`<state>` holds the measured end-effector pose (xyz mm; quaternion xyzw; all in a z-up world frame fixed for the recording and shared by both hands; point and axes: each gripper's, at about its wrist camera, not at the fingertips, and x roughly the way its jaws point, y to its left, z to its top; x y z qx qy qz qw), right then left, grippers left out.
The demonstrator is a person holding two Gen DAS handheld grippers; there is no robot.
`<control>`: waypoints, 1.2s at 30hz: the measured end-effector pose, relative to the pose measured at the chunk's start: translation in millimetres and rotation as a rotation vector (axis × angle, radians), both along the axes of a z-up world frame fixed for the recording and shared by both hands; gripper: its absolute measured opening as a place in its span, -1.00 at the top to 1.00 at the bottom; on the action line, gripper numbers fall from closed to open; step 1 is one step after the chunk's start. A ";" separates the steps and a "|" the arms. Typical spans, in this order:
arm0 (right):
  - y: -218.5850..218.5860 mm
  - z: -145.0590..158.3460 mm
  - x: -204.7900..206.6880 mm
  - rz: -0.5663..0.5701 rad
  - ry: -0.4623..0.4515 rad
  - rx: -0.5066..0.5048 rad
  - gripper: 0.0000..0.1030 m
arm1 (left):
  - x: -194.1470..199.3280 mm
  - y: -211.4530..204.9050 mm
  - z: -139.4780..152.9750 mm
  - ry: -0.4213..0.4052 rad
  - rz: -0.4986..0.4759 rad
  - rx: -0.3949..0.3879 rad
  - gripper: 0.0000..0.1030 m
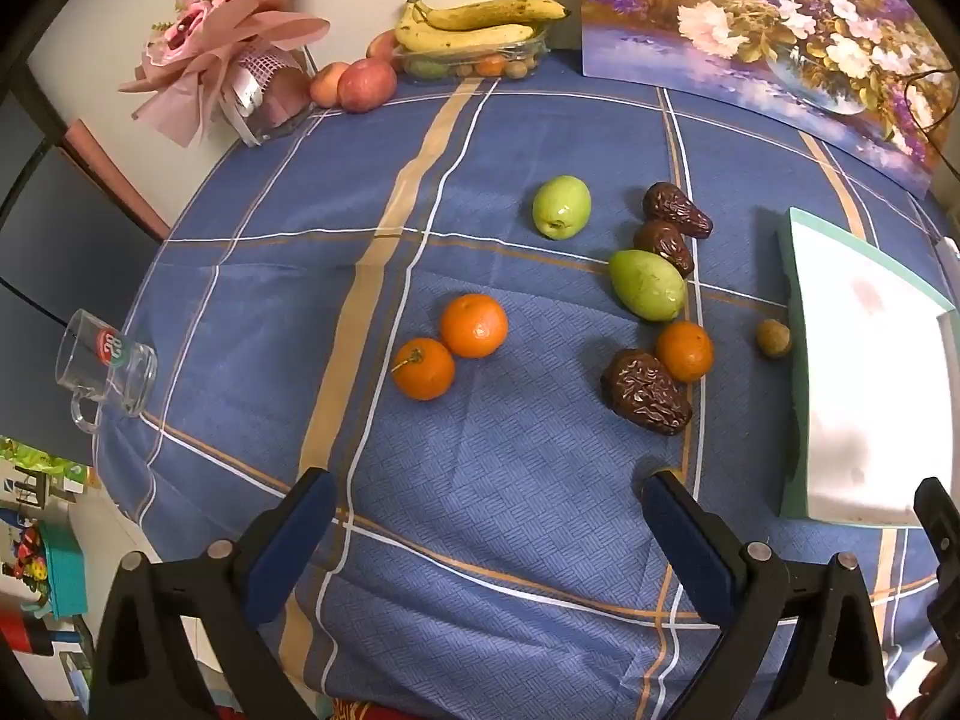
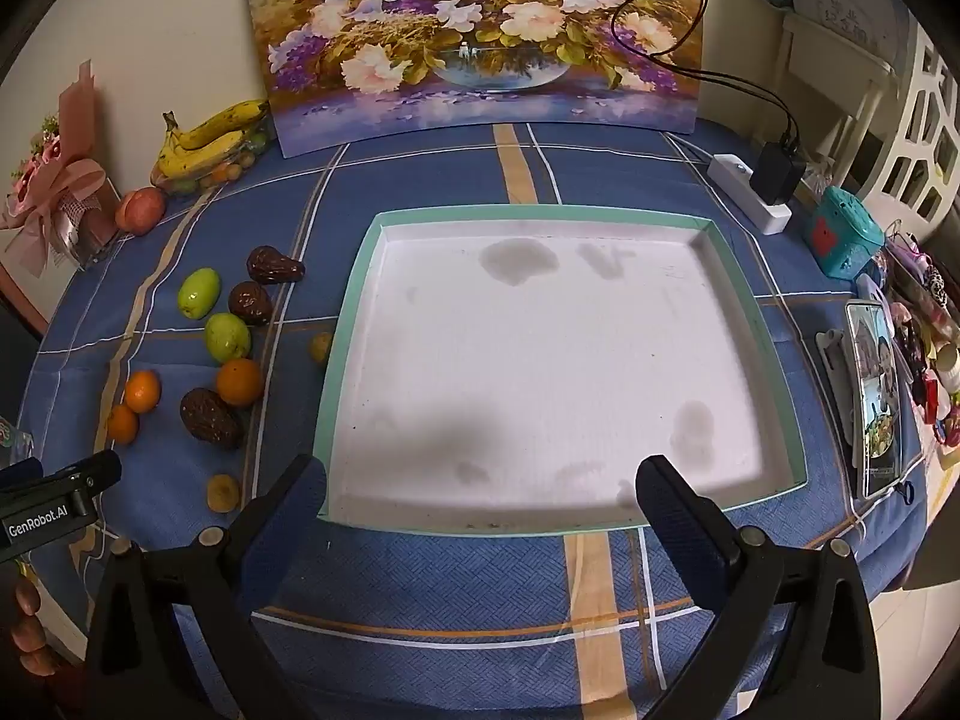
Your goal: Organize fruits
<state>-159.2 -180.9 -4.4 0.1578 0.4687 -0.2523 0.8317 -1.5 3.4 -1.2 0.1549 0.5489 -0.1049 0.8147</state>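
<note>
Loose fruit lies on the blue checked tablecloth: two oranges [image 1: 447,348] side by side, a third orange [image 1: 684,351], two green fruits [image 1: 647,285] [image 1: 562,206], three dark wrinkled dates [image 1: 645,393], and a small brown fruit [image 1: 773,338] beside the tray. My left gripper [image 1: 486,492] hovers open above bare cloth in front of the fruit, with nothing between its fingers. The white tray with a teal rim [image 2: 348,312] holds nothing. My right gripper [image 2: 480,480] stands open over the tray's near edge. A small yellowish fruit [image 2: 223,492] lies left of it.
At the back left are bananas on a clear fruit box [image 1: 474,30], red apples [image 1: 366,84] and a pink bouquet [image 1: 222,48]. A glass mug [image 1: 105,369] sits at the left table edge. A flower painting [image 2: 480,36] leans behind; a power strip [image 2: 750,192] and phone [image 2: 876,402] lie right.
</note>
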 end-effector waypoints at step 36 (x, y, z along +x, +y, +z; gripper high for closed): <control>-0.9 -1.8 1.5 -0.002 0.003 0.004 -1.00 | 0.3 -2.3 -0.2 0.000 -0.002 0.005 -1.00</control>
